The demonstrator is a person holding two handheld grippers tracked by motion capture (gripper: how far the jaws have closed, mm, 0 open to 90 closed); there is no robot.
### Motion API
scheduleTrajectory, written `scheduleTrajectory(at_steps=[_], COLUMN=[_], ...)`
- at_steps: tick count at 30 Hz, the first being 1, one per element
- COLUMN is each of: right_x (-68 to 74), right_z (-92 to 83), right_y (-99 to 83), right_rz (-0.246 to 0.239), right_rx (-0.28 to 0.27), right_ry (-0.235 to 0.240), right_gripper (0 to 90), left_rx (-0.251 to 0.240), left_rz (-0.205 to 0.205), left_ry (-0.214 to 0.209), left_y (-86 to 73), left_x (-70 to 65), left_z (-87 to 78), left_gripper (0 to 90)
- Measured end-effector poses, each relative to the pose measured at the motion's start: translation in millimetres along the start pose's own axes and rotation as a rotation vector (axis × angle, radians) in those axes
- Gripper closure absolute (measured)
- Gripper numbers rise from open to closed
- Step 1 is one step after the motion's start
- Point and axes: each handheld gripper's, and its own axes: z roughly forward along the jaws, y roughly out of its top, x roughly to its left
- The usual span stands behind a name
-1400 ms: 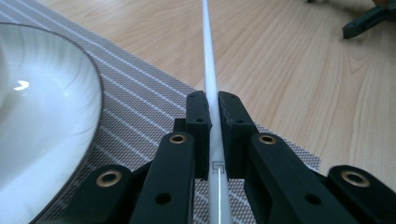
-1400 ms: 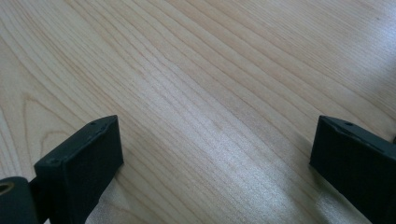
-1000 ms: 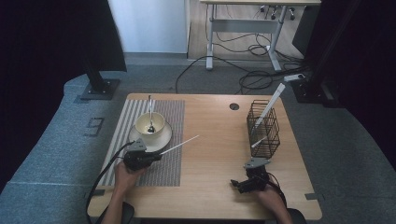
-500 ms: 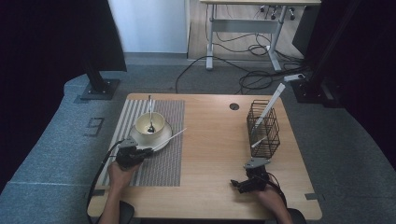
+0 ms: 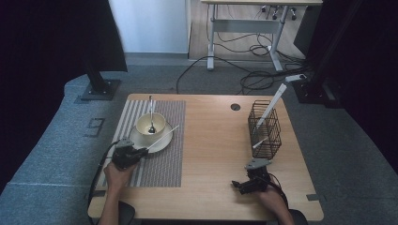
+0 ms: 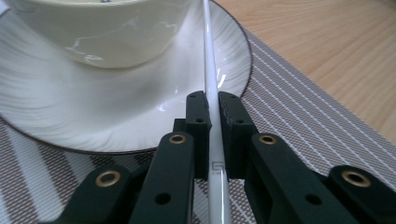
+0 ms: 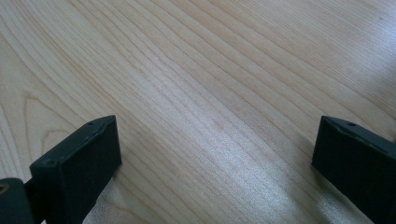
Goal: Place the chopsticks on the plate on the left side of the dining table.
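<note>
Left gripper [image 6: 212, 105] clamped on white chopstick [image 6: 211, 79]; small embossed mark on it, unreadable. In the high view it runs lower left to upper right over the saucer [image 5: 162, 143] rim, left of centre. Bowl [image 5: 151, 123] holds a spoon [image 5: 151, 117]. Right gripper [image 7: 215, 149] jaws wide over bare table [image 7: 196, 84].
</note>
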Motion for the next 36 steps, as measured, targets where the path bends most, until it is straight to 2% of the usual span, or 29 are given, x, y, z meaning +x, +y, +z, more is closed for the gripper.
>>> scheduleTrajectory(at_steps=[9, 14, 18, 19, 25, 36], right_x=[0.0, 0.0, 0.0, 0.0, 0.0, 0.0], right_z=[0.0, 0.1, 0.1, 0.1, 0.1, 0.2], right_y=[0.0, 0.0, 0.0, 0.0, 0.0, 0.0], right_rz=[-0.001, -0.001, -0.001, -0.001, -0.001, -0.001], right_rx=[0.0, 0.0, 0.0, 0.0, 0.0, 0.0], right_ry=[0.0, 0.001, 0.001, 0.0, 0.0, 0.001], right_gripper=[0.3, 0.1, 0.1, 0.1, 0.1, 0.0], left_rx=[0.005, 0.026, 0.042, 0.049, 0.056, 0.07], left_rz=[-0.034, -0.041, -0.027, -0.02, -0.014, -0.002], left_ry=[0.03, 0.029, 0.048, 0.062, 0.087, 0.093], left_y=[-1.4, 0.9, 2.6, 3.2, 3.5, 2.9], left_x=[3.6, 4.2, 3.7, 4.1, 6.4, 7.8], left_z=[-1.4, -2.4, -3.6, -4.2, -6.2, -10.3], left_gripper=[82.9, 77.9, 76.5, 77.4, 81.7, 82.8])
